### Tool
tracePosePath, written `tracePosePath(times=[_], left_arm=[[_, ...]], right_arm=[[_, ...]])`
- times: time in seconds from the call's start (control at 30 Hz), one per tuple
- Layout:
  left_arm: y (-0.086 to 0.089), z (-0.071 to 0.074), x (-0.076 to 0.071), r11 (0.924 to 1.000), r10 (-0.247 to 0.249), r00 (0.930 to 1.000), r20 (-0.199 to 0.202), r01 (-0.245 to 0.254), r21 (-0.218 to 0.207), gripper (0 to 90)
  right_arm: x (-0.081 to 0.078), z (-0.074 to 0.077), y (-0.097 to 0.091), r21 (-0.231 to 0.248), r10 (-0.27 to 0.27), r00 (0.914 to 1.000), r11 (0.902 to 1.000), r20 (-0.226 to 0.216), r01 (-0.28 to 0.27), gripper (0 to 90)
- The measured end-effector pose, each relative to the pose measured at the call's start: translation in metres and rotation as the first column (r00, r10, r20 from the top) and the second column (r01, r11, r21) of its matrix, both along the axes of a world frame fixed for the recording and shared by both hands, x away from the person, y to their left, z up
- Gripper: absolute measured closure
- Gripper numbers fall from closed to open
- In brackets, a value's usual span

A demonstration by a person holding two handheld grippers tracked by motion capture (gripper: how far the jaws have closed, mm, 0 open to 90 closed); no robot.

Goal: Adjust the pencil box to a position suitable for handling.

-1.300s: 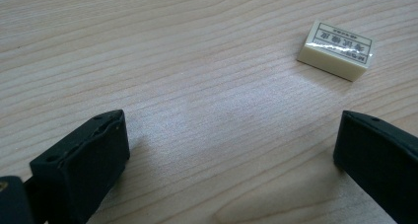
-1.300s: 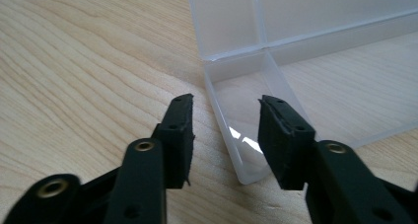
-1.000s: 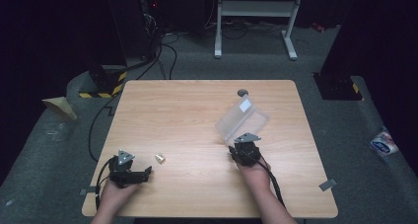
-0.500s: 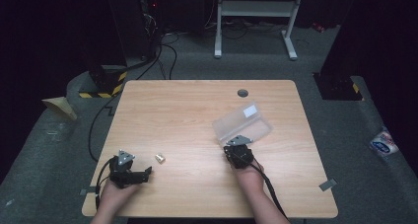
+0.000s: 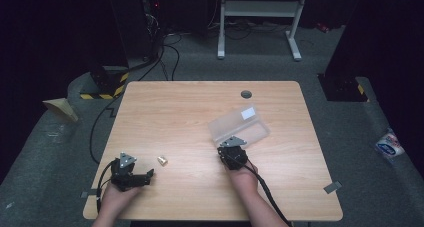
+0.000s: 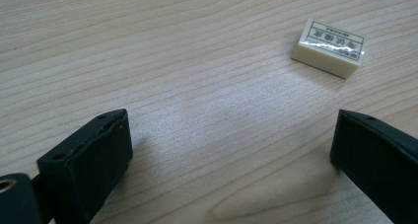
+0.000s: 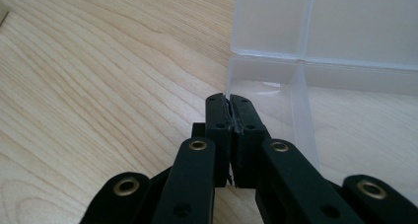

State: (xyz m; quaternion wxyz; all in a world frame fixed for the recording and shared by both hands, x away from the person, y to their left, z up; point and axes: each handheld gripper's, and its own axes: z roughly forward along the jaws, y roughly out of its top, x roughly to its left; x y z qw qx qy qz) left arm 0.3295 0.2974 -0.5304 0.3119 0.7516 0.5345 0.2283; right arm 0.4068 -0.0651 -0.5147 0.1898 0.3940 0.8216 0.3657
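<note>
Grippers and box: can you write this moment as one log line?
left gripper: open, near eraser | right gripper: shut on box wall | table

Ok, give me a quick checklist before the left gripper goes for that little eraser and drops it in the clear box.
1. Left gripper open wide enough: ok, its fingers stand well apart.
2. Eraser free to grasp: ok, it lies flat on the table, ahead of the gripper and off toward one finger, nothing touching it.
3. Clear box open: ok, the lid is up and the divided compartments show.
4. Box held: ok, the right gripper is shut on its near wall.
5. Compartments empty: cannot tell fully; the parts in the right gripper view look empty.
</note>
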Motion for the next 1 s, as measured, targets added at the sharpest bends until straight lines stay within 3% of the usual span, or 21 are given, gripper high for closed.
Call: tracePosePath(times=[0.6, 0.73, 0.9, 1.0], left_arm=[[-0.002, 0.000, 0.002, 0.9999, -0.015, 0.9999, 0.003, 0.015, -0.006, 4.4], [-0.001, 0.000, 0.001, 0.9999, -0.015, 0.9999, 0.005, 0.015, -0.006, 5.3], [-0.001, 0.000, 0.001, 0.9999, -0.014, 0.9999, 0.006, 0.014, -0.007, 5.4], [-0.002, 0.000, 0.001, 0.9999, -0.012, 0.9999, 0.006, 0.012, -0.008, 5.5]], right_arm=[[-0.008, 0.001, 0.048, 0.023, 0.053, 0.9986, 0.9983, 0.012, -0.053, 84.0], [-0.010, 0.003, 0.055, 0.043, 0.061, 0.9978, 0.9971, 0.026, -0.062, 78.1], [-0.013, 0.019, 0.038, 0.060, 0.043, 0.9972, 0.9971, 0.061, -0.047, 72.1], [-0.009, 0.029, 0.010, 0.065, -0.019, 0.9961, 0.9978, 0.086, 0.013, 68.8]])
